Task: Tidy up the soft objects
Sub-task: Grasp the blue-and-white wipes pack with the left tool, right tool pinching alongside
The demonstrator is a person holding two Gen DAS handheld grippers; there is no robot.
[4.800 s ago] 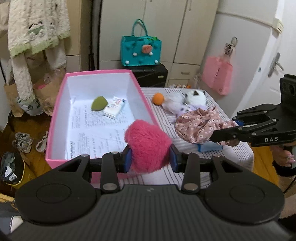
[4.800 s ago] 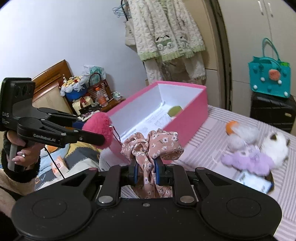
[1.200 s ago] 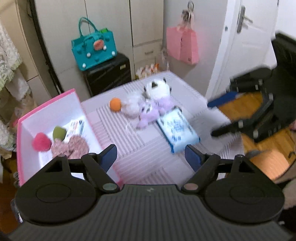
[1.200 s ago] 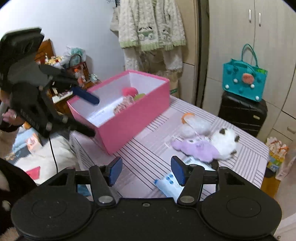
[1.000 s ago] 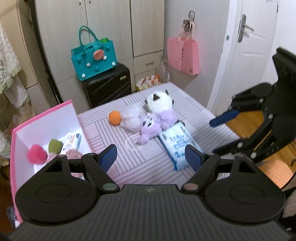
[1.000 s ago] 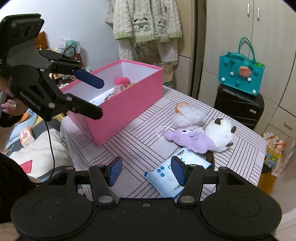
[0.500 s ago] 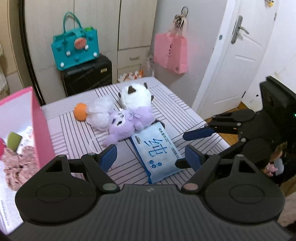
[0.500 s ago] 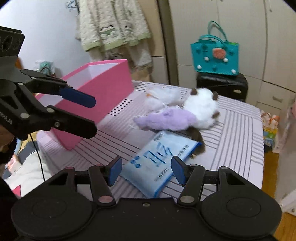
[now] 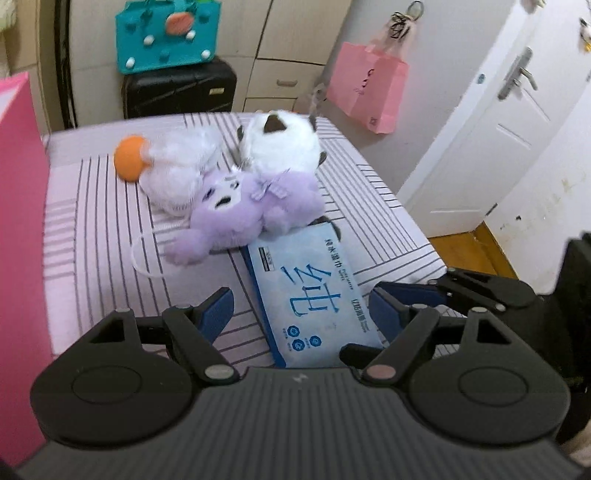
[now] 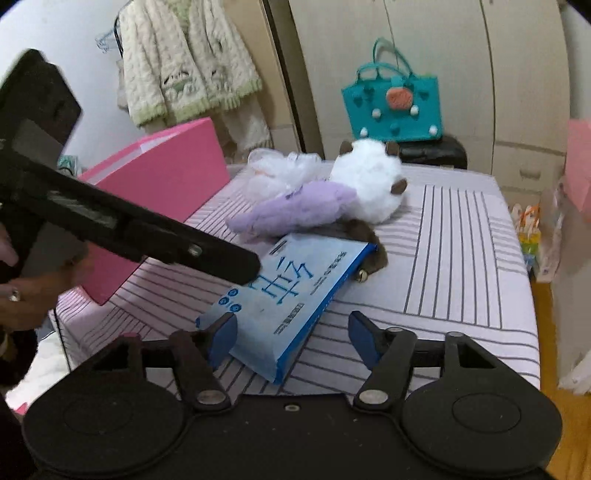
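Note:
A blue pack of wet wipes (image 9: 310, 295) lies on the striped table (image 9: 92, 288), its far end under a purple plush (image 9: 251, 214). Behind that sit a white plush cat (image 9: 280, 144) and a white mesh puff (image 9: 173, 177) with an orange ball (image 9: 129, 162). My left gripper (image 9: 301, 310) is open, its pads either side of the pack's near end without touching. My right gripper (image 10: 291, 332) straddles the other end of the pack (image 10: 291, 291) with its jaws opening. One left finger (image 10: 207, 254) reaches over the pack.
The pink box (image 10: 170, 181) stands on the table's left side. Behind the table are a black suitcase (image 9: 177, 88) with a teal bag (image 9: 166, 33), a pink paper bag (image 9: 365, 92) and a white door (image 9: 498, 129). A hand (image 10: 33, 295) holds the left gripper.
Both grippers have come down close over the wipes pack from opposite sides. The right jaws stand wider. The pink pompom and floral scrunchie held earlier were let go in the pink box.

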